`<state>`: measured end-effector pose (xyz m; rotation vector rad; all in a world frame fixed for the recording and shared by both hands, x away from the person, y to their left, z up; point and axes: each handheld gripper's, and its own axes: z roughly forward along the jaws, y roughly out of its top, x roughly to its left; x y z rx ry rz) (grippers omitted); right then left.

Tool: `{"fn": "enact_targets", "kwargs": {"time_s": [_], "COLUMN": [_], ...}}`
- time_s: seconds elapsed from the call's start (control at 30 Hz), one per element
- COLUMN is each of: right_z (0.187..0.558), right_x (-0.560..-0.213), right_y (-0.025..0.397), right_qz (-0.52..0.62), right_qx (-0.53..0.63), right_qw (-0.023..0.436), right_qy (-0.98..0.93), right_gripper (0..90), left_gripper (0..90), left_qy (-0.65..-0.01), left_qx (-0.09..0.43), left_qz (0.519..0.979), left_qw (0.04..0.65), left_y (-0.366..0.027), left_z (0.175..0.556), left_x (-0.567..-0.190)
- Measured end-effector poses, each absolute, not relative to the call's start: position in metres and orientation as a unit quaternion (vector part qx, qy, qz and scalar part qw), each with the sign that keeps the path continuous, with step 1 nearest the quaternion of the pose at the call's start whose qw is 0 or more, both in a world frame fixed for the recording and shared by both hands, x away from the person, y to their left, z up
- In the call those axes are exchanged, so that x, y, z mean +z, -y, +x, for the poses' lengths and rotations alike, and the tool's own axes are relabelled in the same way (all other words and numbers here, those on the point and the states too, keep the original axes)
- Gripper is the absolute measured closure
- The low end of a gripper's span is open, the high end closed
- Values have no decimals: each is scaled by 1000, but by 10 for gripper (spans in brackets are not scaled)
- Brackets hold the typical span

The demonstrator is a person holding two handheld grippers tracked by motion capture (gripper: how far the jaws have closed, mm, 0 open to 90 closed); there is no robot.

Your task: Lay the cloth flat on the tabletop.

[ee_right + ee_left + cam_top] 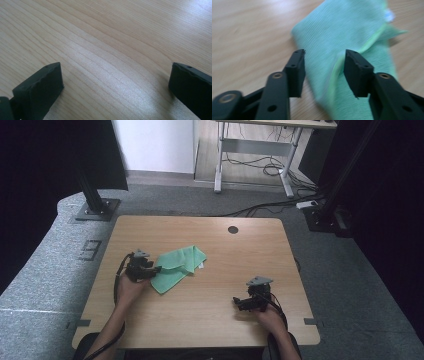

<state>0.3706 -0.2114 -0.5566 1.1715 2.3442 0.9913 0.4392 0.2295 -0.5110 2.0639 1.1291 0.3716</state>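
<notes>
A folded green cloth (pixel 178 265) lies on a light wooden tabletop (pixel 220 320), on its left half and toward the middle. A small white label (pixel 389 15) is sewn at one edge of the cloth; it is too blurred to read any writing on it.

The person's left hand (pixel 128 289) comes in from the bottom of the high view and holds the left gripper (pixel 155 269) low at the cloth's left edge, pointing right along the tabletop. In the left gripper view (pixel 324 72) its two black jaws stand apart over the cloth, with a raised fold of green fabric between them; one jaw is on or just beside that fold, and nothing is pinched.

The right hand (pixel 270 318) rests near the tabletop's front right part, well apart from the cloth. It holds the right gripper (pixel 239 303) pointing left, low over the wood. In the right gripper view (pixel 116 75) its jaws are spread wide with bare wood grain between them.

A round dark hole (pixel 233 229) sits near the tabletop's far edge.
</notes>
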Motion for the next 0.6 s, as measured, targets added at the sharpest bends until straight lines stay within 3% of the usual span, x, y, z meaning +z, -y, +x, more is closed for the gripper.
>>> {"fn": "enact_targets", "kwargs": {"time_s": [0.27,0.47,0.5,0.53,0.57,0.6], "right_z": [371,371,371,371,371,371], "right_x": [-557,-557,-557,-557,-557,-557], "right_y": [211,211,211,211,211,211], "right_qz": [412,412,412,412,412,412], "right_qx": [349,349,349,349,349,349], "right_qw": [169,169,169,169,169,169], "right_qy": [-825,-825,-825,-825,-825,-825], "right_gripper": [0,0,0,0,0,0], "left_gripper": [462,465,578,636,636,794], "left_qy": [-403,-395,-396,-396,-396,-399], "left_qx": [127,128,134,134,135,129], "left_qz": [822,845,850,850,853,851], "left_qw": [383,337,320,320,312,317], "left_y": [-198,-170,-167,-167,-166,-167], "left_z": [450,464,467,467,468,470], "left_x": [-494,-509,-515,-515,-517,-519]}}
